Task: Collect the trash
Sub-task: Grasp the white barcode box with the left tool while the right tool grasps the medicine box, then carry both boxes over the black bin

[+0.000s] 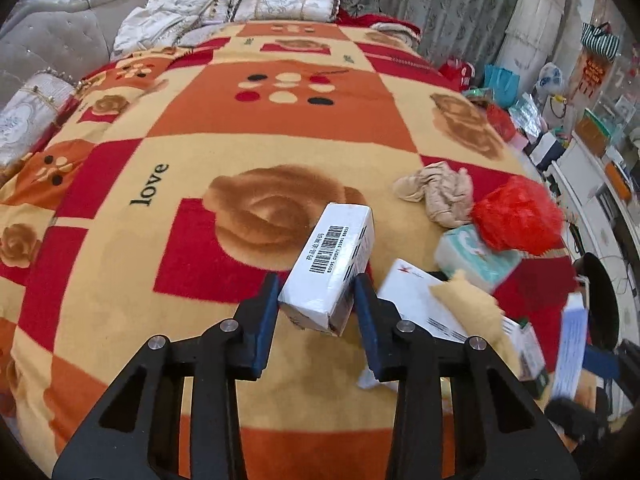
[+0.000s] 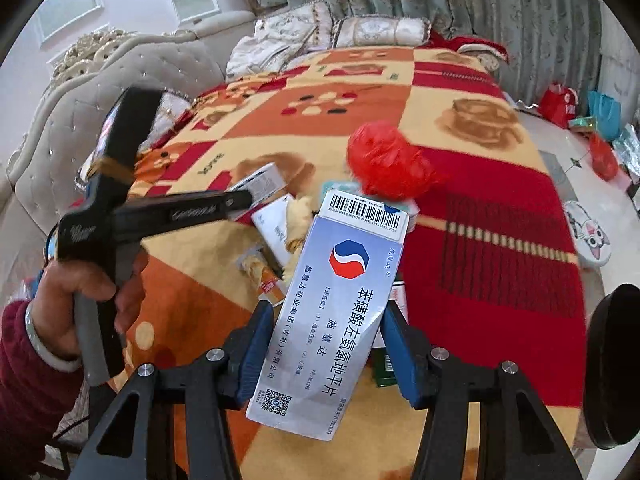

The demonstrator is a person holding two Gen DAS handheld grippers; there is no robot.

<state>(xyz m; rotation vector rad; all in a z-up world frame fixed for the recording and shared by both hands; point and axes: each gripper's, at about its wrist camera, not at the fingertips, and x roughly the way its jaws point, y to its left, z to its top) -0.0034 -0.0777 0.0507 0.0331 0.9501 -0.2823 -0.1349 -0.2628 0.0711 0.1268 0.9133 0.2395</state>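
My left gripper (image 1: 316, 294) is shut on a white barcode carton (image 1: 330, 268), held just above the orange and red blanket (image 1: 160, 208). My right gripper (image 2: 326, 330) is shut on a flat blue-white medicine box (image 2: 340, 300), lifted over the blanket (image 2: 500, 260). The left gripper and its carton (image 2: 260, 182) also show in the right wrist view, held by a hand. More trash lies on the bed: a red plastic bag (image 1: 516, 220), a beige sock (image 1: 440, 192), a tissue pack (image 1: 472, 256), a white box (image 1: 420, 300) and yellow scraps (image 2: 296, 220).
Pillows (image 1: 248, 0) and a tufted headboard (image 2: 120, 76) lie at the far end. Curtains (image 1: 440, 0) hang behind. Bags and boxes (image 1: 560, 120) crowd the floor to the right. A cat cushion (image 2: 588, 232) sits beside the bed.
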